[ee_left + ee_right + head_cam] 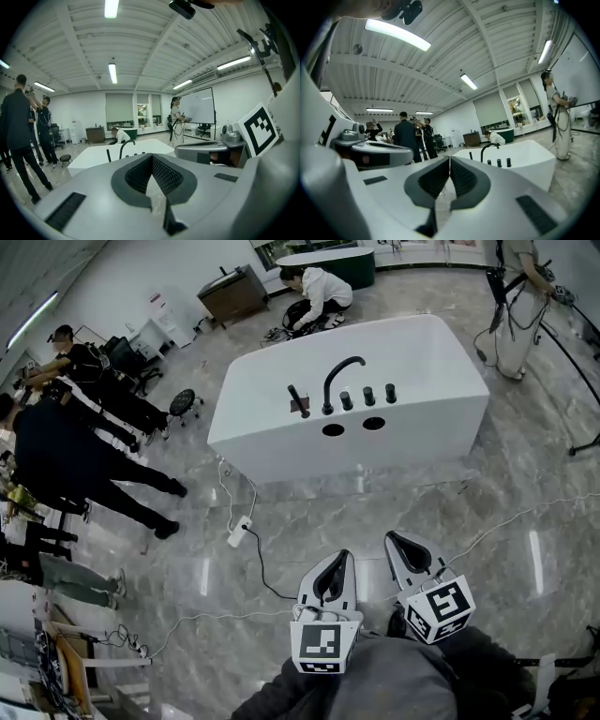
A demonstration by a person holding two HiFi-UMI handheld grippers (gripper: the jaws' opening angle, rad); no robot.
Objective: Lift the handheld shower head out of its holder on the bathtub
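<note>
A white freestanding bathtub (375, 442) stands on the marble floor ahead of me. On its near deck are a black arched faucet (339, 381), three black knobs (368, 395) and, at the left end, the black handheld shower head (297, 400) upright in its holder. My left gripper (339, 555) and right gripper (392, 538) are held low near my body, well short of the tub, both shut and empty. The left gripper view shows the tub (98, 155) and shower head (108, 155) beyond the shut left gripper (151, 156). In the right gripper view the shower head (470, 156) stands far past the right gripper (449, 159).
A white power strip (237, 532) with cables lies on the floor between me and the tub. Several people stand at the left (56, 446). One person crouches behind the tub (317, 296); another stands at the far right (517, 306). A round stool (183, 402) sits left of the tub.
</note>
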